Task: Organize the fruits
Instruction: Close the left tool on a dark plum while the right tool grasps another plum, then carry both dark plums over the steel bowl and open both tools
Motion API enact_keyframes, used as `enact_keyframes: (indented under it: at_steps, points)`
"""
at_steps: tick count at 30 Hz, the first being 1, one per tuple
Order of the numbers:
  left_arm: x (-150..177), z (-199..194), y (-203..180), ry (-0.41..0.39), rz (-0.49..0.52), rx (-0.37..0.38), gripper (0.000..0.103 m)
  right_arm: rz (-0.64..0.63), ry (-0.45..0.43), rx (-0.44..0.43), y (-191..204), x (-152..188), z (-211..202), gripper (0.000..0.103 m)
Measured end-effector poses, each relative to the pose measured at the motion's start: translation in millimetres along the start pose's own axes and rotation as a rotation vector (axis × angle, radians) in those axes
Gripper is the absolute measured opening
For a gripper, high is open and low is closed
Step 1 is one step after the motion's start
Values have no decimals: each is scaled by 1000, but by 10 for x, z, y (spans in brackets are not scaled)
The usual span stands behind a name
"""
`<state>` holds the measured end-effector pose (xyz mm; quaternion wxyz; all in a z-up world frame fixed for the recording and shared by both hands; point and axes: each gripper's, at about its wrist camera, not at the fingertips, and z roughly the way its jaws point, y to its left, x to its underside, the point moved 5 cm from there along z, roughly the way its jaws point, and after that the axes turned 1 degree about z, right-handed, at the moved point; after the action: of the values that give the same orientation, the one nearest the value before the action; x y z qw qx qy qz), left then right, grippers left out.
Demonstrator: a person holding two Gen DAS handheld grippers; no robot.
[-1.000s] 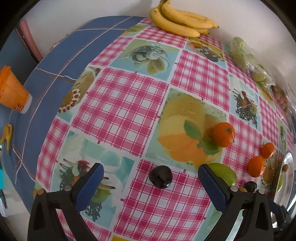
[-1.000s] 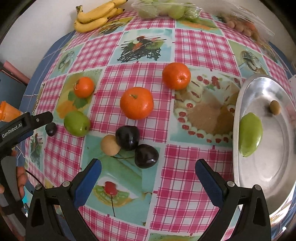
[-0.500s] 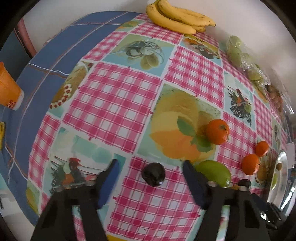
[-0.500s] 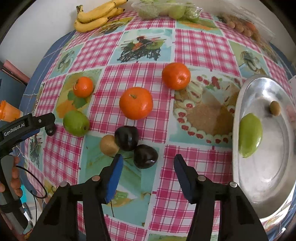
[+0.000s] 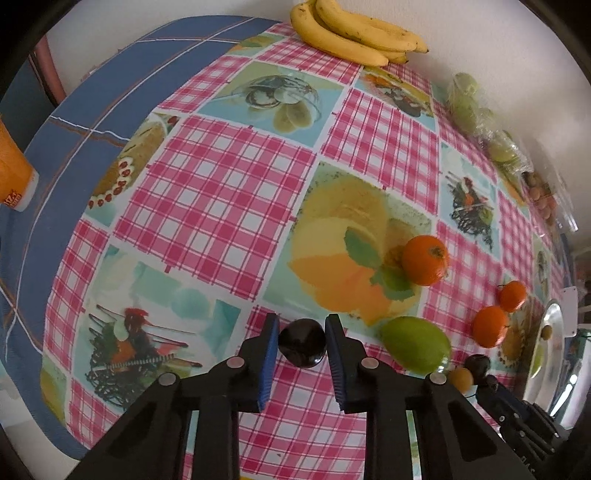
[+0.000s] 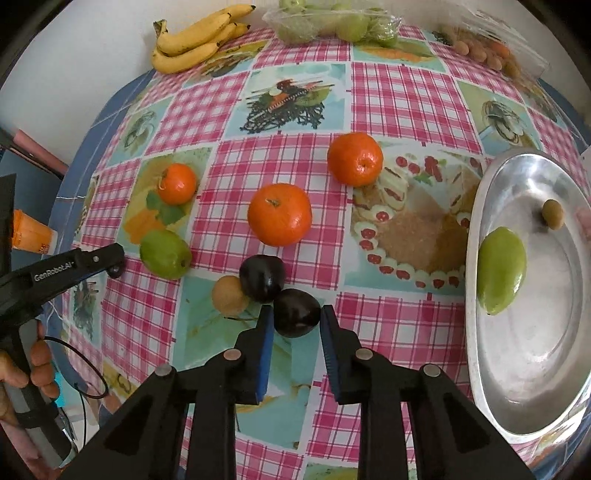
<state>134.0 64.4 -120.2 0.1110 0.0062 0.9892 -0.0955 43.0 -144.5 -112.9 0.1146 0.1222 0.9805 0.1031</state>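
Observation:
My left gripper [image 5: 301,345] is shut on a dark plum [image 5: 303,343] that rests on the checked tablecloth. My right gripper [image 6: 295,321] is shut on another dark plum [image 6: 296,312] beside a second plum [image 6: 261,277] and a small tan fruit [image 6: 229,295]. Three oranges [image 6: 279,214] [image 6: 354,158] [image 6: 176,183] and a green mango [image 6: 164,254] lie on the cloth. A steel tray [image 6: 554,413] at the right holds a green mango [image 6: 501,270] and a small olive-brown fruit [image 6: 553,214].
Bananas [image 6: 195,40], a bag of green fruit [image 6: 332,22] and a bag of small brown fruit [image 6: 484,48] lie along the far edge by the wall. An orange cup [image 5: 11,177] stands at the left, off the checked cloth.
Both grippers have moved forward and closed from wide open onto a dark plum each. The fruits have not shifted.

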Motion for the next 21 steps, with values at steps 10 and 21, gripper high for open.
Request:
enact_keyframes:
  at_steps: [10, 21]
  points:
    - [-103, -308, -107, -87, 6, 39, 27, 26, -66, -35, -42, -39, -291, 26]
    - [-126, -410, -229, -118, 32, 35, 27, 66, -79, -31, -168, -31, -364, 26]
